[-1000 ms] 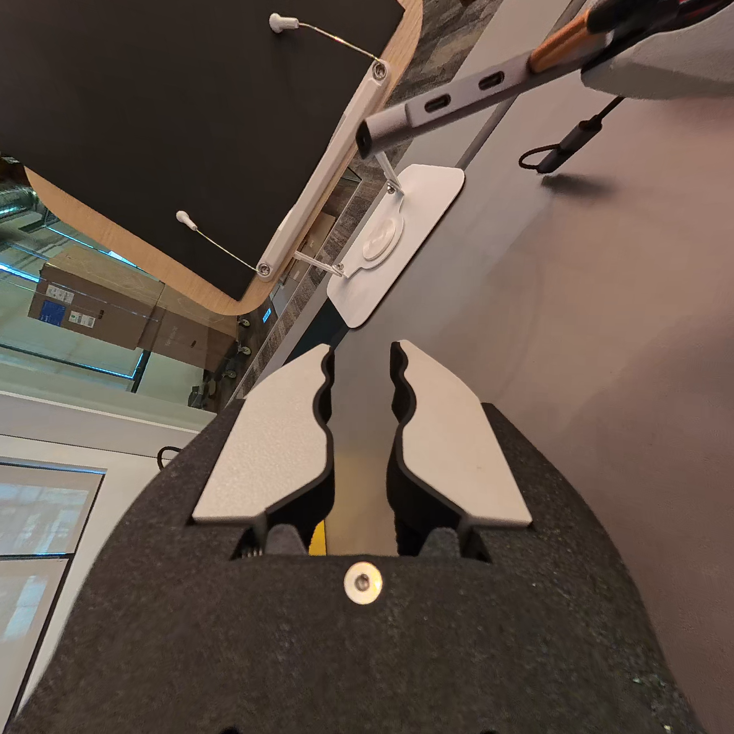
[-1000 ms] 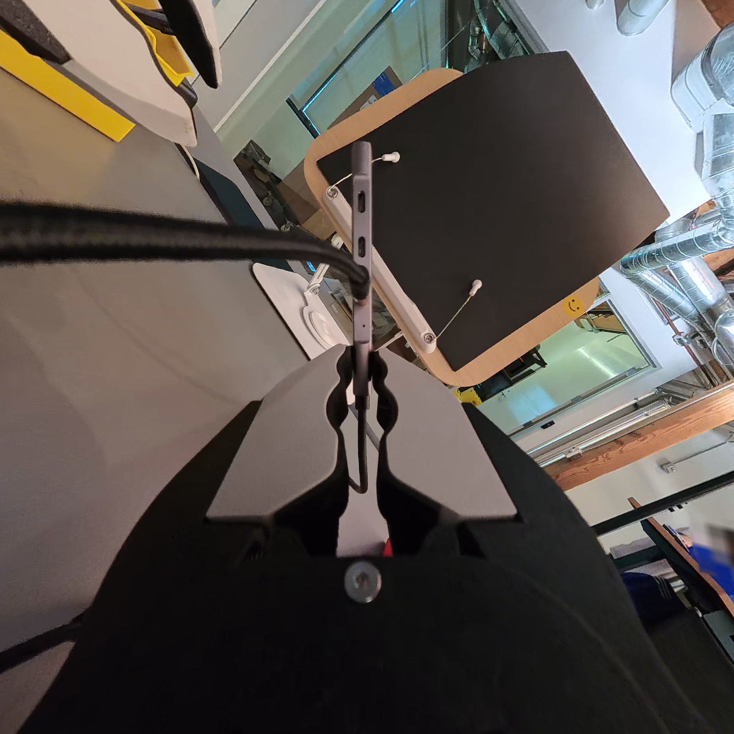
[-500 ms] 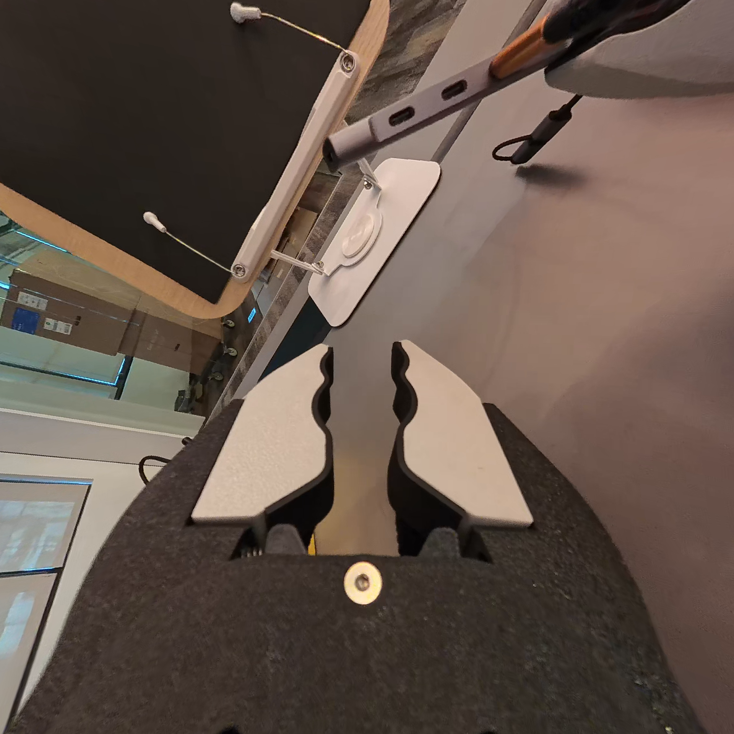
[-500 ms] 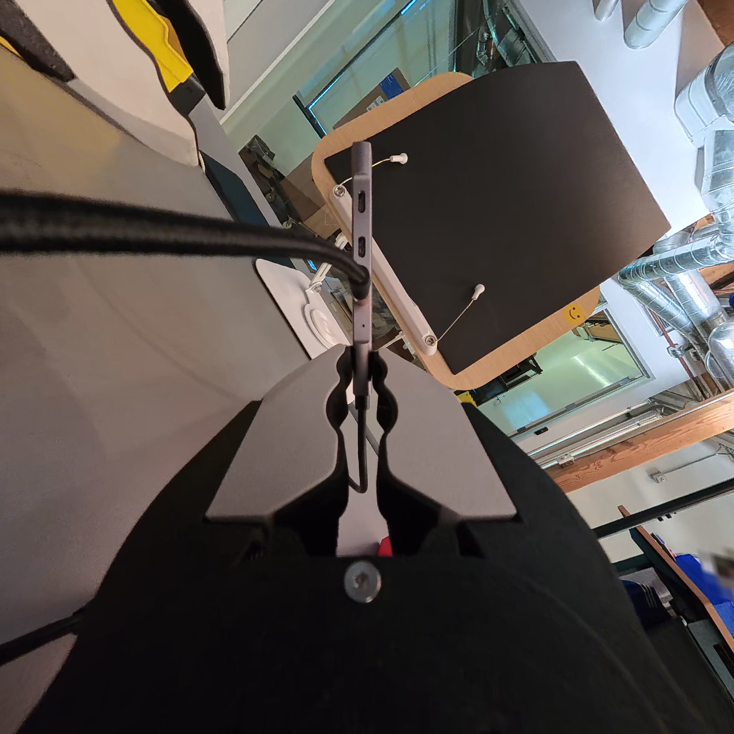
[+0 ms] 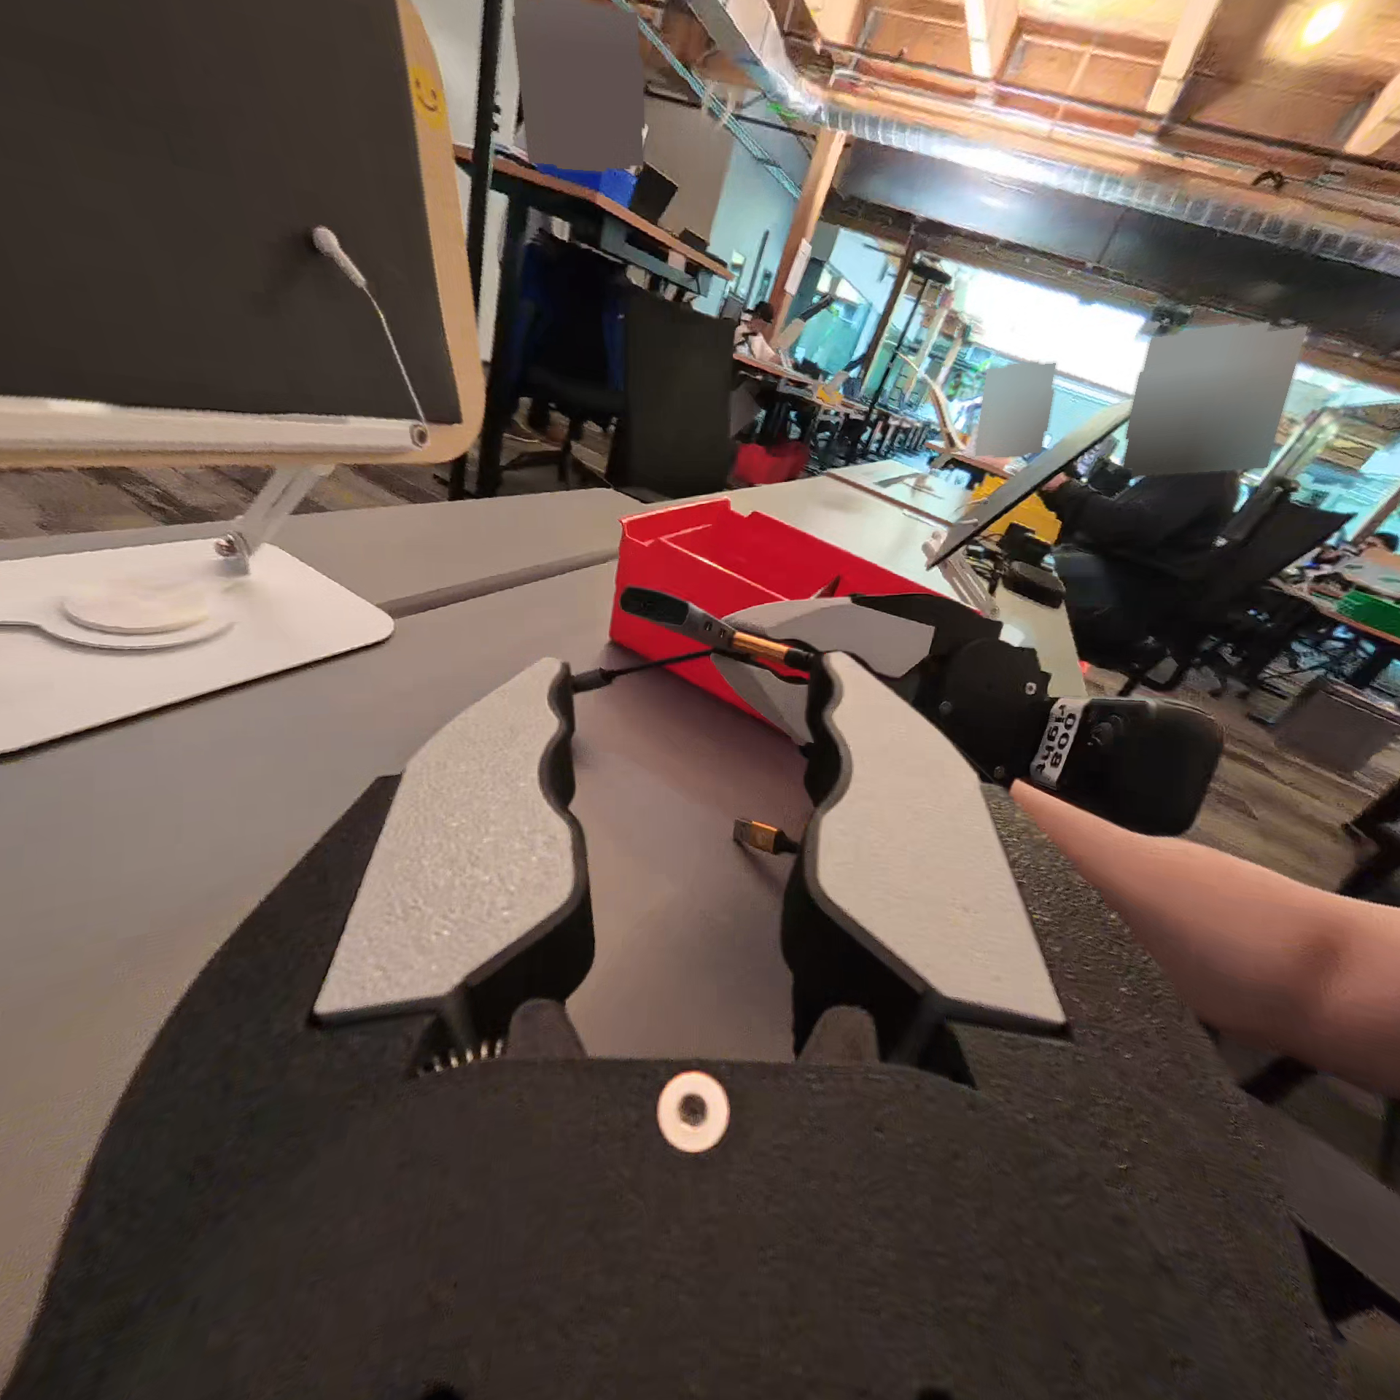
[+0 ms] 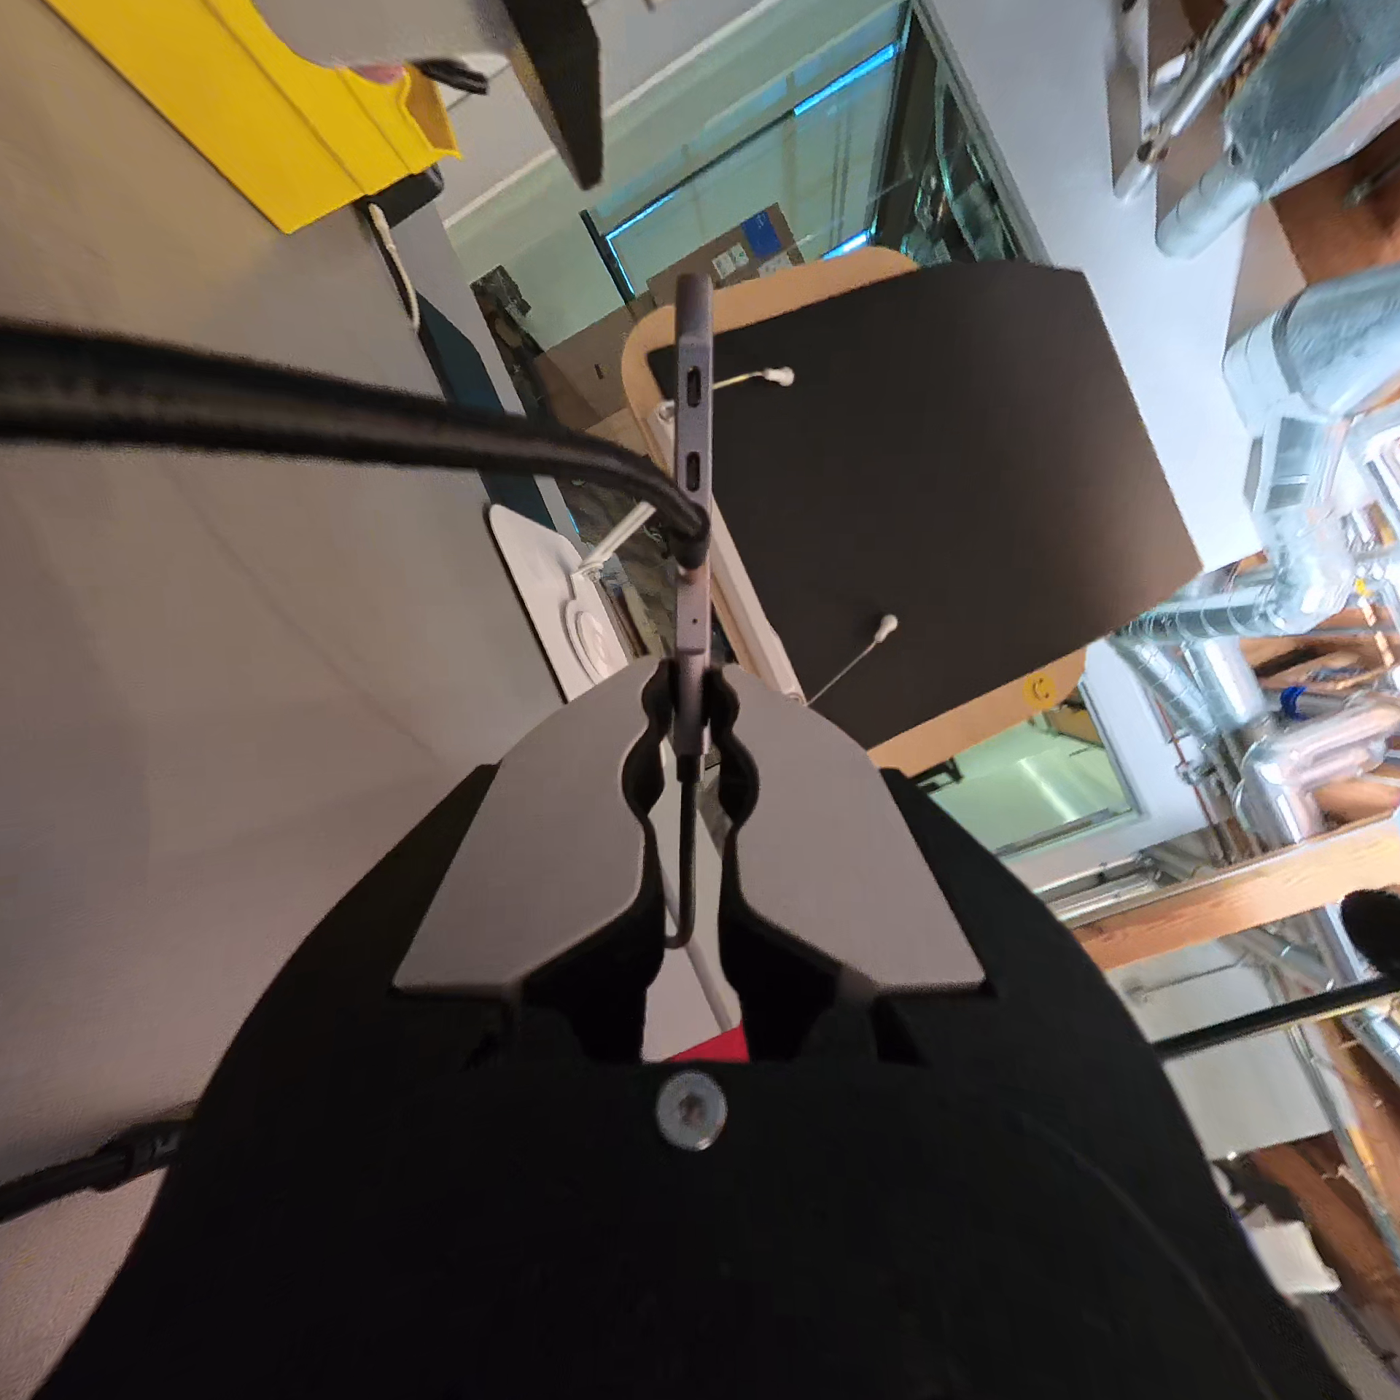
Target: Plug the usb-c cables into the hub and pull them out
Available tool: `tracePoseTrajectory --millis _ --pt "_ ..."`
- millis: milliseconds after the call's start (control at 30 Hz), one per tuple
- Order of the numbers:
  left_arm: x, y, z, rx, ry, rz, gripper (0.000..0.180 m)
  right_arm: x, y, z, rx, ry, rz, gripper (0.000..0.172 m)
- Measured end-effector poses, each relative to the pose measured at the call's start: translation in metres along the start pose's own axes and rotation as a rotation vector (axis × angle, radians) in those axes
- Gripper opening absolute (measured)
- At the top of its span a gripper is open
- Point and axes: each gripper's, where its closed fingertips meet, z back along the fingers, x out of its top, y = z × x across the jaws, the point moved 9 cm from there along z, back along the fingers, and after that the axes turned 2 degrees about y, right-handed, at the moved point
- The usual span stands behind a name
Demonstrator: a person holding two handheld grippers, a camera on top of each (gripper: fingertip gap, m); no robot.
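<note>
One grey table [image 5: 227, 795] bears a red bin [image 5: 682, 576], workshop desks behind.

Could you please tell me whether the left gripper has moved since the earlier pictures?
Yes. The left gripper has swung right: the white stand shifted from ahead to its left, and its jaws have opened wider.

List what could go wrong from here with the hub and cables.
1. The right hand-held gripper pinches only the tail end of the slim grey hub, so pushing in another plug may lever it askew.
2. The braided black cable already plugged in could drag on the hub.
3. The loose gold-tipped plug lies beside the open left hand-held gripper, partly hidden by a finger; a grab may miss.
</note>
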Motion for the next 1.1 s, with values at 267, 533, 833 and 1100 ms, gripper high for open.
tracePoseTrajectory --millis 267,533,833,1100 --pt "-0.014 0.0 -0.011 -0.003 0.148 -0.095 0.06 0.011 0.015 0.004 0.07 -0.096 0.148 0.009" --pt "-0.024 0.001 -0.015 0.005 0.26 -0.143 0.044 0.013 0.023 0.006 0.115 -0.148 0.209 0.009" --pt "-0.029 -0.001 -0.017 -0.041 0.31 -0.146 0.03 0.017 0.026 0.008 0.123 -0.185 0.226 0.009" --pt "-0.029 -0.003 -0.016 -0.07 0.299 -0.155 0.026 0.016 0.025 0.009 0.109 -0.188 0.221 0.009"
